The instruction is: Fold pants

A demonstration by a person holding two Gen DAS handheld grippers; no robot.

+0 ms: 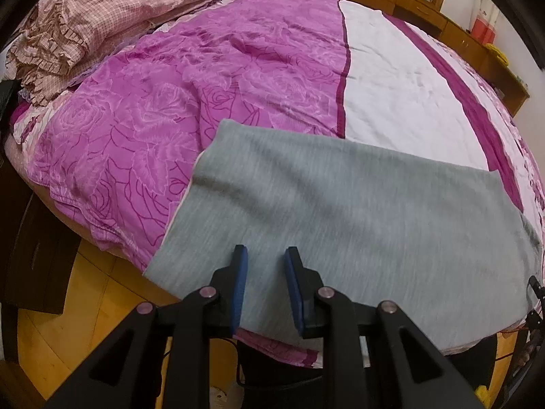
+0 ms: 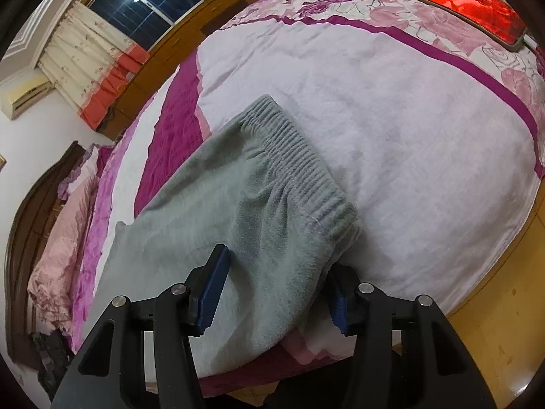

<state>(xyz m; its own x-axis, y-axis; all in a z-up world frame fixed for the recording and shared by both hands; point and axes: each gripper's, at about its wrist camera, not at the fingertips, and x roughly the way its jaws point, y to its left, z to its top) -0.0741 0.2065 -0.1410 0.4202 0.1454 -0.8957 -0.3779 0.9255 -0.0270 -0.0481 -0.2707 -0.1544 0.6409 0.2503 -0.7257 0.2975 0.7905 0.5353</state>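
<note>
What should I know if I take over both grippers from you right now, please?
Left gripper: open, over the near edge of the grey pants, holding nothing.
Right gripper: open, straddling the pants near the ribbed waistband, not yet clamped.
The pants lie flat on the bed, apparently already folded leg on leg.
Left: grip both ends and fold across. A red phone lies at the far edge.

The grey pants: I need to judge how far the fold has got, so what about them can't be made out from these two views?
- Left wrist view: the pants run under the open left gripper; their near edge is hidden by its fingers, and the cloth is motion-blurred.
- Right wrist view: the waistband shows, but the open right gripper covers the near hem.
- Leg cuffs: in neither view.
- Layer count: cannot tell.
</note>
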